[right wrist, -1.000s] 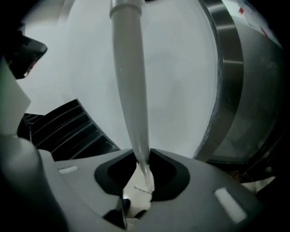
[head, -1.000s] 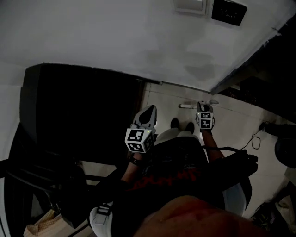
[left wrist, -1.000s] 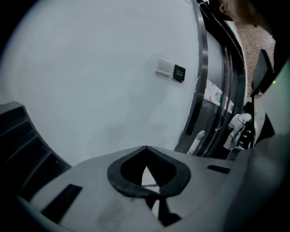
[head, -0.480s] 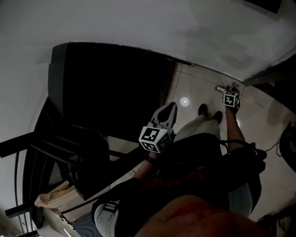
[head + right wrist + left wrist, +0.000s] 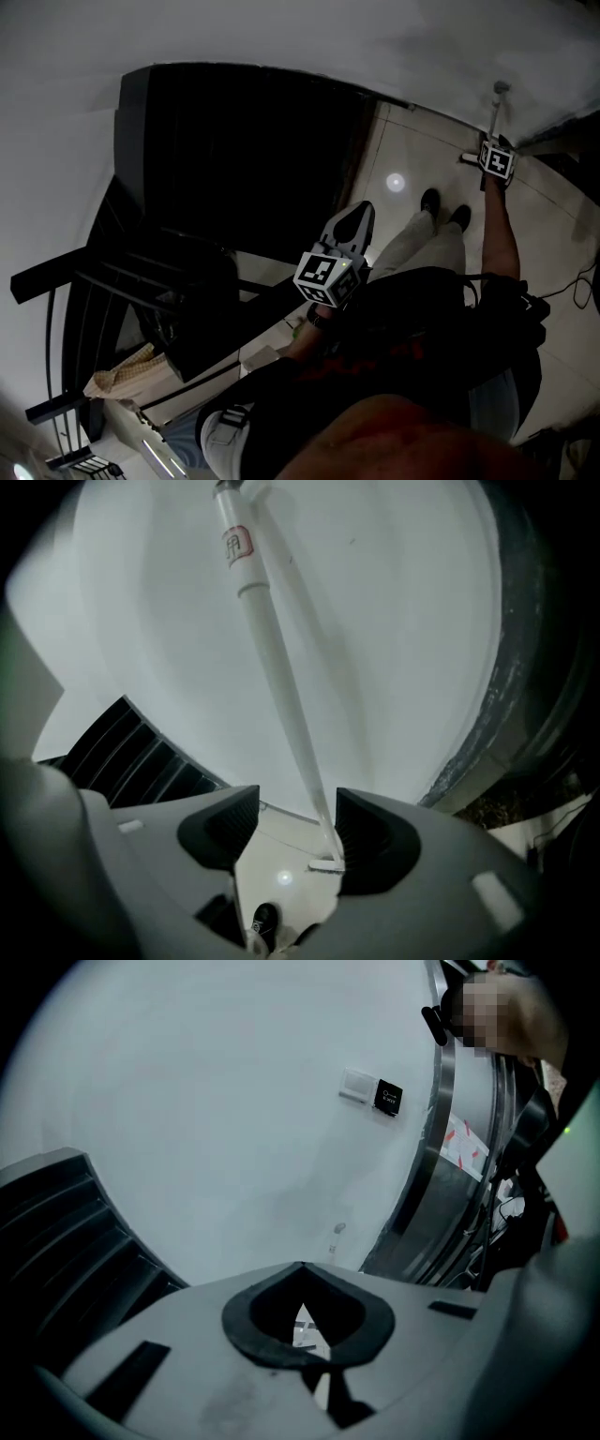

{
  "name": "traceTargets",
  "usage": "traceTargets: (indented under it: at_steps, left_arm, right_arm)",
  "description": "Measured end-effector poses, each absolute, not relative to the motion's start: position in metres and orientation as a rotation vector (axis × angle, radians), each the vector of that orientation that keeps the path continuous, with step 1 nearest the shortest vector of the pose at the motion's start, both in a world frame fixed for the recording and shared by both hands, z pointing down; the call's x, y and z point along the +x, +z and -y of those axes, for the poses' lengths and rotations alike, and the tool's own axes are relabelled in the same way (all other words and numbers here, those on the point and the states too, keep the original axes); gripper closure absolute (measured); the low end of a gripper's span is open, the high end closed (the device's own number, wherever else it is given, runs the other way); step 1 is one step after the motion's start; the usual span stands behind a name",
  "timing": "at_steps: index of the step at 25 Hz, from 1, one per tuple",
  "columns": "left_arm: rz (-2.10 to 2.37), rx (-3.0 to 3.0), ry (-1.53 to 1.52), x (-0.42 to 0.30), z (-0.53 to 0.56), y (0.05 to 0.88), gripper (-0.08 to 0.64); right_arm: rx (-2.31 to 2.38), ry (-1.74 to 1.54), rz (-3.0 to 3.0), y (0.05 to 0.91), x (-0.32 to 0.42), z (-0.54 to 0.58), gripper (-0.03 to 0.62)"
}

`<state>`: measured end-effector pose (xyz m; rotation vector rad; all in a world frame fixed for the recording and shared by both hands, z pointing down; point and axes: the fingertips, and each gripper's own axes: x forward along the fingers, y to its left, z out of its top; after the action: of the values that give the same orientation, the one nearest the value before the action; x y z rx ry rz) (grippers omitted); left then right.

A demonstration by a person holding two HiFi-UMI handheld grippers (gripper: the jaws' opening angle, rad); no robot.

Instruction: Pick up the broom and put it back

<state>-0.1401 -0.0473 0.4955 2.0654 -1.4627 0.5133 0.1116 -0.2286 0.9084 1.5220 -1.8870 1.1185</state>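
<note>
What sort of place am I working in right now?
Probably a dim indoor hallway or stair corner: a pale tiled floor, a plain white wall with a switch plate, dark slatted steps or railing alongside, and the broom standing against the wall.

You'll find nothing legible: the red-printed label (image 5: pixel 236 544) on the broom handle (image 5: pixel 280 686), upper middle of the right gripper view, is blurred, as is the dark wall plate (image 5: pixel 387 1097).
</note>
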Motion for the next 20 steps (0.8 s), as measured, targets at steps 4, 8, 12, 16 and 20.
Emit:
traceTargets:
  at_steps: [4, 8, 12, 16, 20]
  left_arm:
    - [1.440, 2.073, 0.526, -0.145, 0.028, 0.500, 0.555]
    - [1.379, 2.136, 0.523, -0.140, 0.015, 0.500, 0.555]
    - [1.298, 2.216, 0.509, -0.131, -0.001, 0.493, 0.555]
    - [1.228, 2.326, 0.469, -0.133, -0.038, 0.484, 0.555]
    - [1.170, 2.448, 0.408, -0.162, -0.093, 0.466, 0.555]
  right_arm:
    - [1.567, 1.090, 1.902, 0.895, 0.109, 0.197, 0.342]
    - [1.639, 1.121, 1.951, 0.860, 0.102, 0.139, 0.408]
    - [1.506, 1.133, 2.205, 0.784, 0.056, 0.070, 0.554]
    - [1.509, 1.030, 2.389, 0.696, 0.021, -0.003, 0.591]
    - [1.658, 0.875, 2.452, 0.608, -0.008, -0.077, 0.592]
